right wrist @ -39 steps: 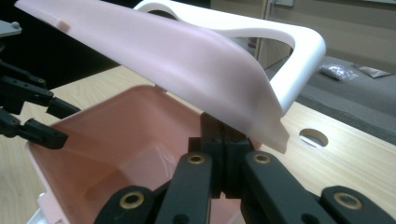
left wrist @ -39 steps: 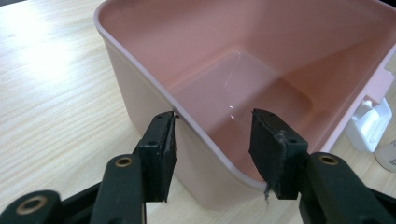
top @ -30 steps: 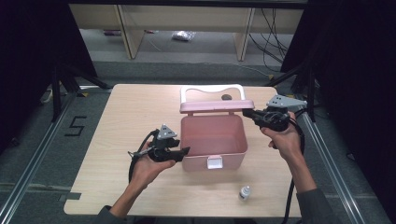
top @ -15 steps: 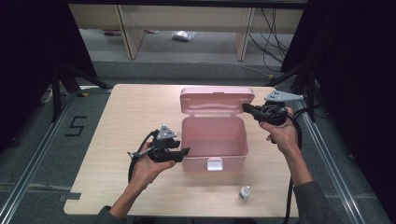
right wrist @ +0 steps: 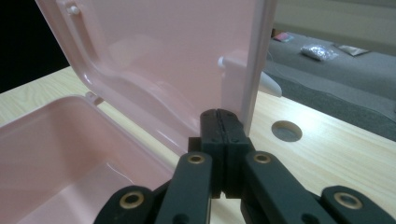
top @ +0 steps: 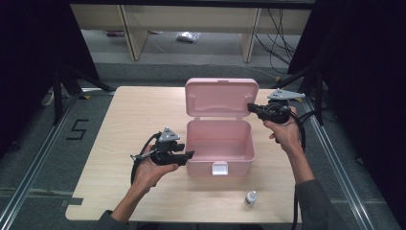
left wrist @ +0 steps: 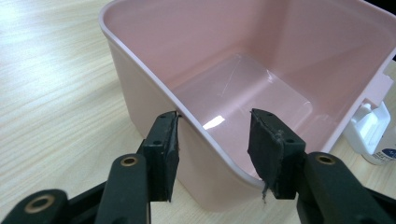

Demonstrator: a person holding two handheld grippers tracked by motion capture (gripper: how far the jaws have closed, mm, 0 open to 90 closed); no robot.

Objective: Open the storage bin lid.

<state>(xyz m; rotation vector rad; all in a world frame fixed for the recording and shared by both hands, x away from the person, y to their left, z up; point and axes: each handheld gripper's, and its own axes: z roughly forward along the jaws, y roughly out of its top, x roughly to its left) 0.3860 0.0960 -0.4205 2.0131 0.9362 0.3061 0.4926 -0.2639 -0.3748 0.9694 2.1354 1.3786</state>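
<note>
A pink plastic box [top: 220,141] stands open at the table's middle, its lid [top: 221,98] upright with the inner face toward me. My left gripper [top: 189,154] is at the box's front left corner. In the left gripper view its jaws straddle that corner wall [left wrist: 205,154], one pad outside and one inside, shut on it. My right gripper [top: 250,106] is shut with nothing between its jaws. Its tip [right wrist: 223,116] rests against the lid's right edge [right wrist: 254,70]. The box [left wrist: 243,88] is empty inside.
A small white bottle [top: 251,197] stands on the table near the front edge, right of the box's white latch [top: 219,167]. A round hole [right wrist: 286,131] is in the tabletop [top: 134,120] behind the lid. Dark frames flank the table, with shelving behind.
The lid has swung further open and now stands upright with its inner face showing. My right gripper has shifted a little with it. The left gripper has stayed at the corner.
</note>
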